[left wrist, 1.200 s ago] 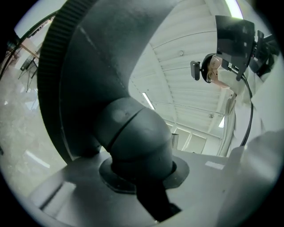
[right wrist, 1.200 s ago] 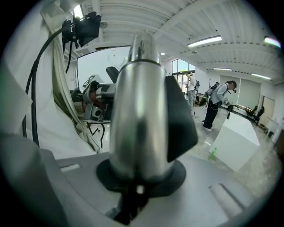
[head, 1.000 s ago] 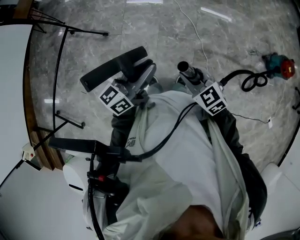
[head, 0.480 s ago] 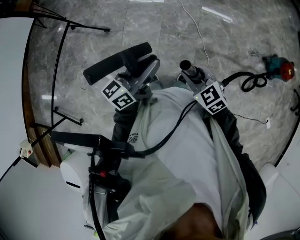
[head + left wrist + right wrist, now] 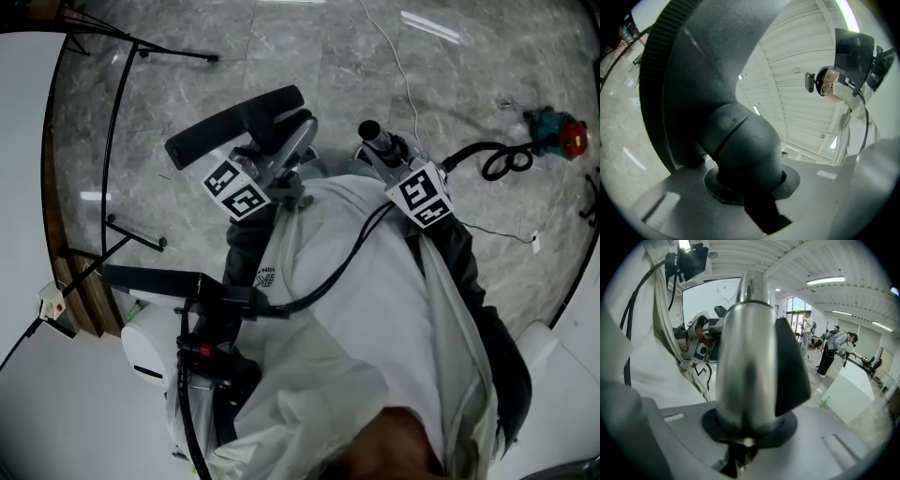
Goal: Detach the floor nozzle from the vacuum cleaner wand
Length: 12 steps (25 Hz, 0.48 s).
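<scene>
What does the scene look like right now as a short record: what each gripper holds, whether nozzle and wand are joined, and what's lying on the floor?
left gripper: closed on the dark neck of the floor nozzle
right gripper: closed on the silver wand
nozzle and wand: apart in the head view, a gap between the two, not plugged together
task: detaching looks done
floor: grey, marbled; a red and teal object lies at the far right
</scene>
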Motion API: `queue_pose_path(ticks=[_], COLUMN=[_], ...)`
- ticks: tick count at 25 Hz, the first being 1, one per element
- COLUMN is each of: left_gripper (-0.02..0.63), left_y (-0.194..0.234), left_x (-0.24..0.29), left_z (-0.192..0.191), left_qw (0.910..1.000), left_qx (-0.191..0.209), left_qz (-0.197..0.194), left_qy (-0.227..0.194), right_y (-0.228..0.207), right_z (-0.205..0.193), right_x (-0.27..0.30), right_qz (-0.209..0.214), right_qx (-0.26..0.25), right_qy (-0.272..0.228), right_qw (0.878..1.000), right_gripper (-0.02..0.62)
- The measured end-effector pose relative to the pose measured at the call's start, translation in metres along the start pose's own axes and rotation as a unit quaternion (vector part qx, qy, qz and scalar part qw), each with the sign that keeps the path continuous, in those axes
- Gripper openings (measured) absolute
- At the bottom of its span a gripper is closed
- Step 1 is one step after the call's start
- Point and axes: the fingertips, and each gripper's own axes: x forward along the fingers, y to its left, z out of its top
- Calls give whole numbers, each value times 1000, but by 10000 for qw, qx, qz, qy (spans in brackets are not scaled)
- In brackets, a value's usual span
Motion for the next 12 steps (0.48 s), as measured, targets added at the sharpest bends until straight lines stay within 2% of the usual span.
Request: queue_pose_path(ticks=[3, 12], left_gripper=[78, 80], left_y=[2, 6], left_x=[-2, 2], left_z=[-2, -2], left_qw=[10000, 9996], left_qx=[-75, -272], left_qz=[-44, -107], left_qy=[25, 32], right_y=[1, 3], right_z=[-6, -4], right_x=[0, 1], right_qz=[-101, -120], right_qx=[2, -28], right_qy=[146, 91], right_qw=[9998, 9999], right_gripper=[57, 57])
